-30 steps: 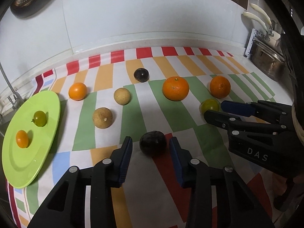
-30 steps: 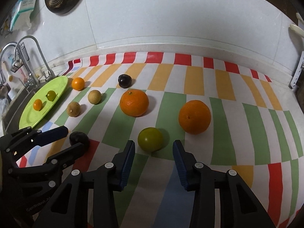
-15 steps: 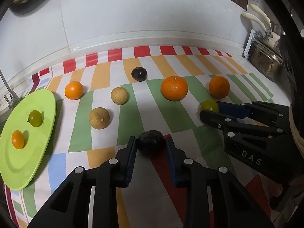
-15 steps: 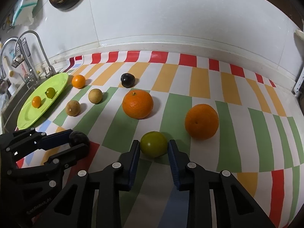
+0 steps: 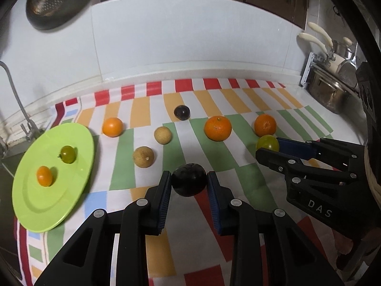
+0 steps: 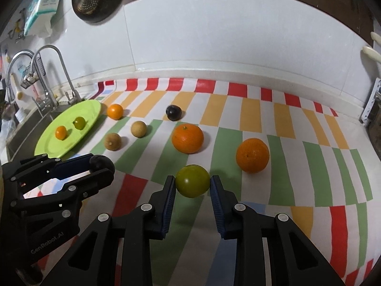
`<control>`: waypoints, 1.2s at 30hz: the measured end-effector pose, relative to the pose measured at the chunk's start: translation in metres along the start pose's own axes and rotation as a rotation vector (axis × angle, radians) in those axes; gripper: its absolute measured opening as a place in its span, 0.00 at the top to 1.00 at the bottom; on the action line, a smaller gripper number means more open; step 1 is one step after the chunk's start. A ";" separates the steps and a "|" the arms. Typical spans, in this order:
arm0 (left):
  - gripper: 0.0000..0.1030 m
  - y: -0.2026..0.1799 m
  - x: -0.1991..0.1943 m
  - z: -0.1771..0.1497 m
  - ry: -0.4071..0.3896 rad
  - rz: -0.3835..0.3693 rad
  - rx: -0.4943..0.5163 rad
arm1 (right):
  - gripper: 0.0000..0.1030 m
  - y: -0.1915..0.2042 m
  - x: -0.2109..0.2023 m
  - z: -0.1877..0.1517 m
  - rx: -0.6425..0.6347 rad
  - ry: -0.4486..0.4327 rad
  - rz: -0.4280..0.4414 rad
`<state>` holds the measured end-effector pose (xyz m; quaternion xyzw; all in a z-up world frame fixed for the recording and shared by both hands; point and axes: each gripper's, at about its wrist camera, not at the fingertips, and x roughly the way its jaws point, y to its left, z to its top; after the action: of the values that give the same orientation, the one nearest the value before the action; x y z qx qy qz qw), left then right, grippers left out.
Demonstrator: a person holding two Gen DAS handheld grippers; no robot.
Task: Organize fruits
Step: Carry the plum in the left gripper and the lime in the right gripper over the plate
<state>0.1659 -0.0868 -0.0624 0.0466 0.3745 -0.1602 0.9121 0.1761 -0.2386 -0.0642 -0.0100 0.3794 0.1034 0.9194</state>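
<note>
My left gripper (image 5: 189,182) is shut on a dark purple fruit (image 5: 188,182) and holds it just above the striped cloth. My right gripper (image 6: 193,184) is shut on a green fruit (image 6: 193,184), also raised; it shows at the right of the left wrist view (image 5: 268,143). A green plate (image 5: 31,197) at the left holds a small green tomato (image 5: 68,154) and a small orange tomato (image 5: 44,176). On the cloth lie two large oranges (image 5: 217,128) (image 5: 265,125), a small orange (image 5: 112,126), two brown fruits (image 5: 143,156) (image 5: 162,135) and a dark plum (image 5: 182,112).
A sink with taps (image 6: 47,76) lies beyond the plate at the left. Metal pots (image 5: 331,90) stand at the right end of the counter. A white tiled wall (image 5: 190,43) bounds the back. A colander (image 5: 59,2) hangs on the wall.
Both grippers closed on their fruits: the left on the dark purple fruit, the right on the green one. Both then rose a little from the cloth, and the views tilted up.
</note>
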 end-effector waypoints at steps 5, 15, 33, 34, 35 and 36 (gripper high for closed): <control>0.71 0.004 -0.022 -0.001 -0.044 0.012 -0.002 | 0.70 0.009 -0.020 0.000 0.009 -0.037 -0.001; 0.71 0.019 -0.063 -0.004 -0.113 0.039 -0.018 | 0.70 0.038 -0.056 -0.001 -0.011 -0.102 0.007; 0.71 0.072 -0.118 -0.017 -0.182 0.097 -0.053 | 0.70 0.103 -0.084 0.009 -0.044 -0.181 0.046; 0.71 0.076 -0.120 -0.018 -0.184 0.098 -0.055 | 0.70 0.108 -0.084 0.010 -0.045 -0.184 0.049; 0.71 0.080 -0.122 -0.018 -0.186 0.101 -0.058 | 0.70 0.112 -0.084 0.011 -0.045 -0.185 0.051; 0.71 0.085 -0.124 -0.019 -0.189 0.105 -0.060 | 0.70 0.116 -0.084 0.012 -0.046 -0.186 0.055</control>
<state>0.0979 0.0290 0.0075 0.0235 0.2887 -0.1046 0.9514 0.1037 -0.1388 0.0098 -0.0110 0.2899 0.1376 0.9470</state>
